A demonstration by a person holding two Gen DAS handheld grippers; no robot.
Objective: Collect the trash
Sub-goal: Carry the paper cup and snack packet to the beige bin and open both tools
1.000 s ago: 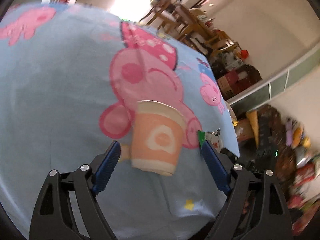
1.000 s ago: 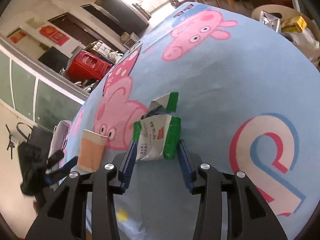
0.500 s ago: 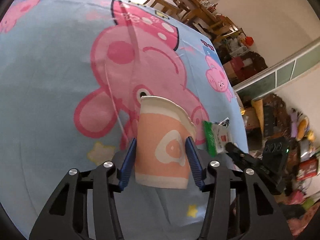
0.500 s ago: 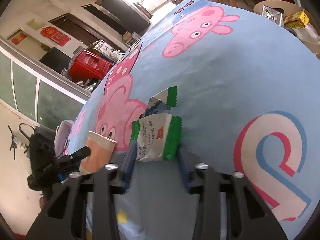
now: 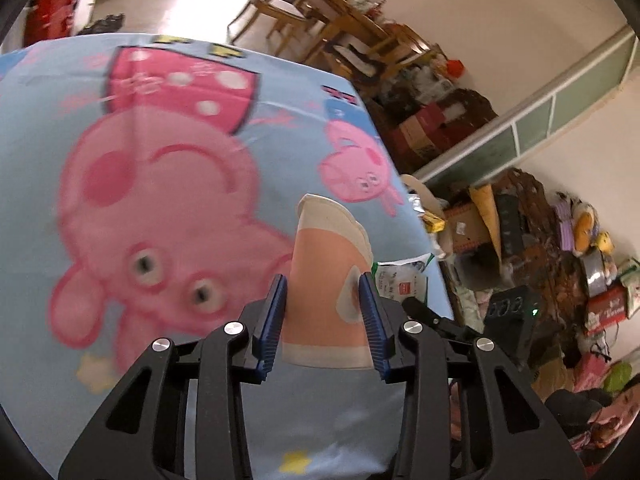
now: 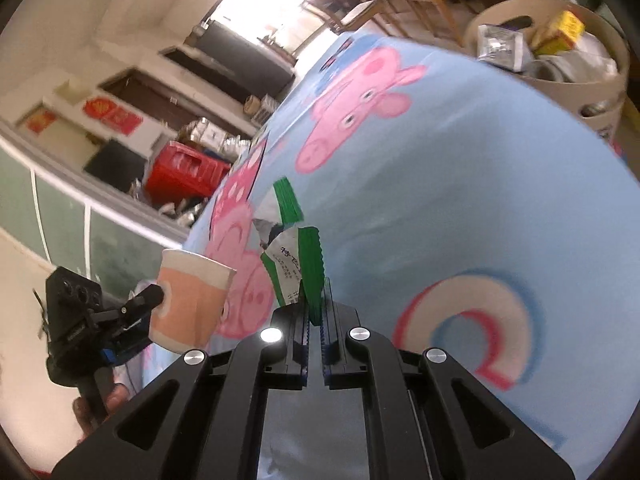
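Observation:
A peach and white paper cup (image 5: 320, 256) sits between the blue pads of my left gripper (image 5: 323, 285). The jaws are still closing on it, its rim is squashed, and it hangs just above the blue cartoon cloth (image 5: 160, 208). In the right wrist view the same cup (image 6: 188, 300) shows at the left, held by the left gripper (image 6: 136, 308). My right gripper (image 6: 315, 314) is shut on a green and white snack wrapper (image 6: 294, 258), pinched edge-on and sticking up over the cloth. That wrapper (image 5: 400, 280) also shows just right of the cup.
A beige bin (image 6: 580, 88) holding several pieces of trash stands past the cloth's far right edge. Boxes and clutter (image 5: 540, 248) line the floor to the right. Wooden chairs (image 5: 340, 24) stand beyond the far edge. A hand (image 6: 100, 412) holds the left gripper.
The left jaws closed around the cup, crushing it, and carried it rightward off the cloth. The right jaws shut on the wrapper, which now stands edge-on, raised from the cloth.

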